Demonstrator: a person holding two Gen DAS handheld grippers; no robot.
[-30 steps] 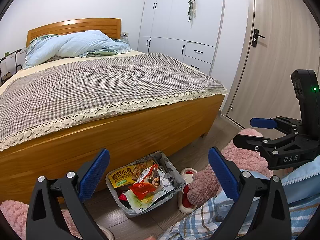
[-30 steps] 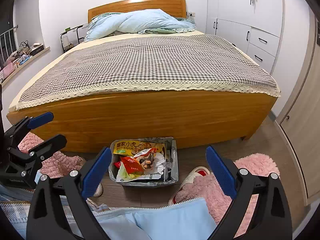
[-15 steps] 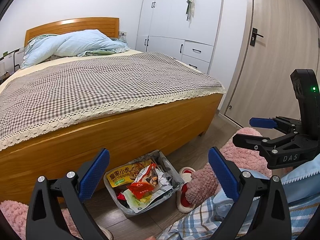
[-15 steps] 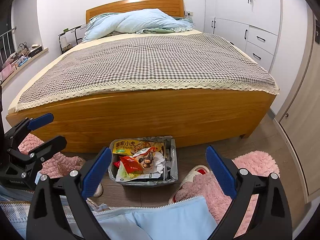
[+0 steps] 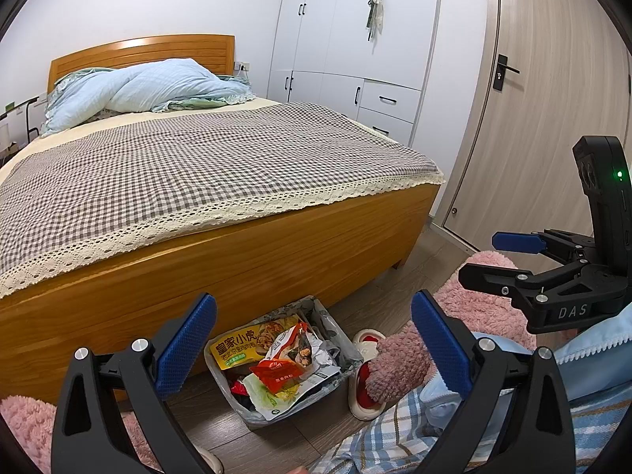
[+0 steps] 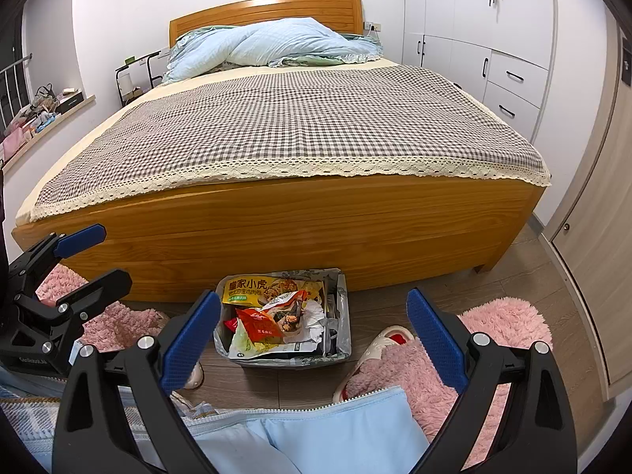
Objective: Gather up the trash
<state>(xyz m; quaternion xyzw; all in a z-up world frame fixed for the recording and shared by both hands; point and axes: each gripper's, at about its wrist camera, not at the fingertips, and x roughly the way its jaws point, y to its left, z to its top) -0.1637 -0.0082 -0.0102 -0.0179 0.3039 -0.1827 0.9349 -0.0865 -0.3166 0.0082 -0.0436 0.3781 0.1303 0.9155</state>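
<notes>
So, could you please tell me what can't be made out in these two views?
- Lower contents of the trash bin: buried under the yellow snack bag and the other wrappers, both views.
- Floor under the bed: hidden by its wooden footboard.
- Slipper: partly covered by a pink fluffy slipper top, left wrist view.

wood floor (image 6: 525, 276) | trash bin (image 6: 343, 339), pink rugs (image 6: 509, 322), slippers (image 6: 385, 337), bed (image 6: 300, 229)

A bag-lined bin (image 5: 347, 349) on the floor, touching the bed frame, brims with crumpled snack wrappers (image 6: 272, 316).
</notes>
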